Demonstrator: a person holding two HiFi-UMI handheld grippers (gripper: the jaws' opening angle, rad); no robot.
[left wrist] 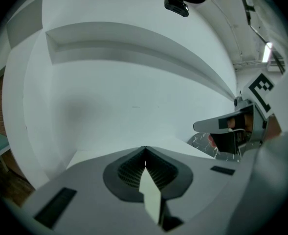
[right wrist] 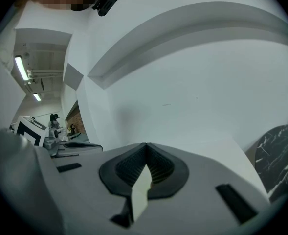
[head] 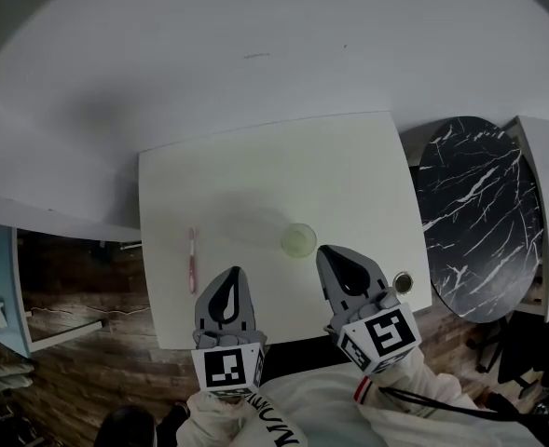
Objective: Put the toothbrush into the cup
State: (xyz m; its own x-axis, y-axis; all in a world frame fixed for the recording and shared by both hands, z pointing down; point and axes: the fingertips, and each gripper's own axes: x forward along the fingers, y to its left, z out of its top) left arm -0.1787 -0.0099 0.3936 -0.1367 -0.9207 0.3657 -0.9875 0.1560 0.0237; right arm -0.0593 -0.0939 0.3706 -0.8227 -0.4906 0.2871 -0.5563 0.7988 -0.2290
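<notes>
On the white worktop (head: 255, 175) the pink toothbrush (head: 192, 260) lies flat near the left edge, its length running away from me. The pale cup (head: 298, 240) stands upright toward the middle, well apart from the brush. Nothing is in the cup as far as I can tell from the head view.

I hold the left tool (head: 231, 282) over the near edge, just to the right of the brush and a little nearer to me. Its own view shows its jaws closed tip to tip with nothing between them. The right tool (head: 335, 261) hovers just beside the cup, on its near right side, and its jaws are closed and empty as well. Neither tool touches anything.

I judge this to be the very start: the approach to the brush, with the pick-up not yet made.

Next I would open the left tool, swing it left over the brush handle and bring it low, so that the jaws straddle the handle across its width. The brush is thin and lies flat, so the tips must come right down to the worktop or they will close on air. The right tool is well placed to steady the cup, which looks light and may tip.
</notes>
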